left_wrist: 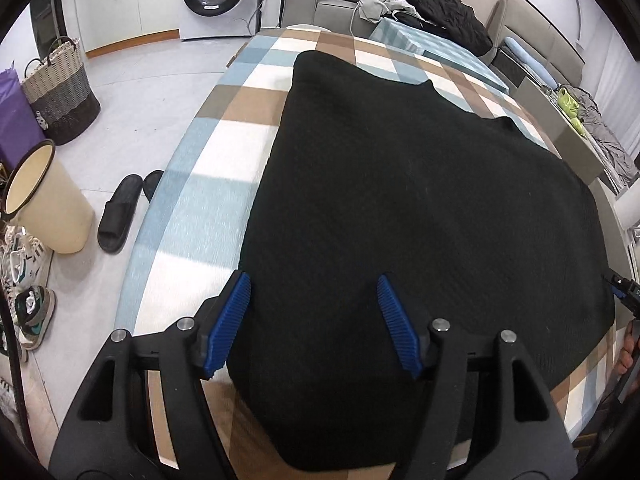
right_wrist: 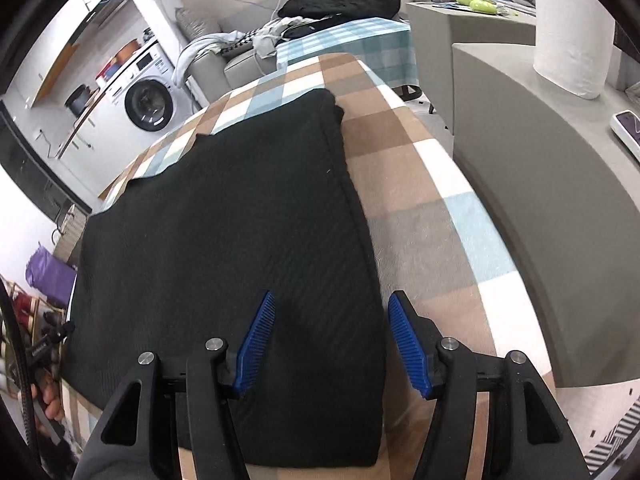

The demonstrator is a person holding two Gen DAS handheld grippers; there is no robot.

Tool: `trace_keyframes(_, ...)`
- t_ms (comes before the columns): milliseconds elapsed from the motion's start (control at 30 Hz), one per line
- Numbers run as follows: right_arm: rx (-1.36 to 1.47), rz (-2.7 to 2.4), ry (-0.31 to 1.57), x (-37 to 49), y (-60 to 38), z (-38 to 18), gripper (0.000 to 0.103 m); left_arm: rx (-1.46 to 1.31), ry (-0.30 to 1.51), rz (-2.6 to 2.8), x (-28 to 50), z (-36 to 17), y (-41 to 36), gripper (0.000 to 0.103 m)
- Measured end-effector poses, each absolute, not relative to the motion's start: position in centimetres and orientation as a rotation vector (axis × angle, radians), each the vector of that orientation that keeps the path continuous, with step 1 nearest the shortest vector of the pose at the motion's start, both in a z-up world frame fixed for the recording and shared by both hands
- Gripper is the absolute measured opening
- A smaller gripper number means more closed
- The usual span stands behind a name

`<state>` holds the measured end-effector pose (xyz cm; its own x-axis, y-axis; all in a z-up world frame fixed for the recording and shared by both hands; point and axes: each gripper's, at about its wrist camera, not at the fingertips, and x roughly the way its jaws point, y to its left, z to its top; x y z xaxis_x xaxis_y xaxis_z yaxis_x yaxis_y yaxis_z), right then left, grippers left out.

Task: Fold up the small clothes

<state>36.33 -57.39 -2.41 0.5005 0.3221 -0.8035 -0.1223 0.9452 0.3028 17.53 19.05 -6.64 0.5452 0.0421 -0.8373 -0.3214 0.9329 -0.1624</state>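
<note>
Both tools hover open over the near hem, holding nothing.

Your left tool (left_wrist: pixel 314 322) straddles the left near corner of the black knitted garment (left_wrist: pixel 420 208), your right tool (right_wrist: pixel 332 340) the right edge, probably to pinch for a fold; it lies flat on the checked brown, white and blue surface (right_wrist: pixel 420 184).

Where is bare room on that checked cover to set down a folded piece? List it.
Bare strips flank the black garment on the checked cover: one toward the slippers, one toward the grey ledge. The far end is bare too. The sofa is crowded with clothes.
</note>
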Motion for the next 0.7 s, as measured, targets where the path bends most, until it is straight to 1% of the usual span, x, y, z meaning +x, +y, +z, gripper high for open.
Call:
trace_keyframes(67, 0.199, 0.278, 1.007, 36.0, -57.1, -2.6, 0.06, -0.314, 0.975, 0.22, 17.2, -6.7, 18.9, 0.063)
trace_keyframes(133, 0.174, 0.285, 1.002, 35.9, -56.5, -2.7, 0.05, -0.313, 0.97, 0.225, 16.8, -6.6, 18.7, 0.063)
trace_keyframes(200, 0.171, 0.295, 0.993, 35.7, -56.1, -2.6, 0.031, -0.317, 0.965, 0.23, 16.8, -6.7, 18.6, 0.063)
trace_keyframes(267, 0.139, 0.312, 0.967, 35.2, -55.5, -2.1, 0.022, -0.311, 0.955, 0.228, 16.6, -6.6, 18.3, 0.054)
trace_keyframes(300, 0.116, 0.313, 0.955, 35.0, -55.1, -1.9, 0.018, -0.308, 0.953, 0.225, 16.7, -6.6, 18.3, 0.046)
trace_keyframes(333, 0.109, 0.316, 0.944, 34.9, -54.9, -1.6, 0.017, -0.313, 0.946, 0.211, 16.6, -6.5, 18.2, 0.034)
trace_keyframes(433, 0.119, 0.321, 0.928, 35.2, -54.7, -1.0, 0.012, -0.299, 0.935, 0.194, 16.7, -6.2, 17.7, 0.012)
trace_keyframes(533, 0.122, 0.331, 0.911, 35.0, -54.8, -0.5, 0.011, -0.275, 0.925, 0.206, 16.6, -5.7, 17.5, 0.006)
trace_keyframes(667, 0.109, 0.317, 0.931, 35.5, -54.8, -0.8, 0.012, -0.279, 0.923, 0.213, 16.1, -5.6, 17.8, 0.005)
trace_keyframes(700, 0.109, 0.308, 0.943, 35.6, -54.8, -1.0, 0.014, -0.284, 0.925, 0.213, 16.0, -5.7, 17.9, 0.005)
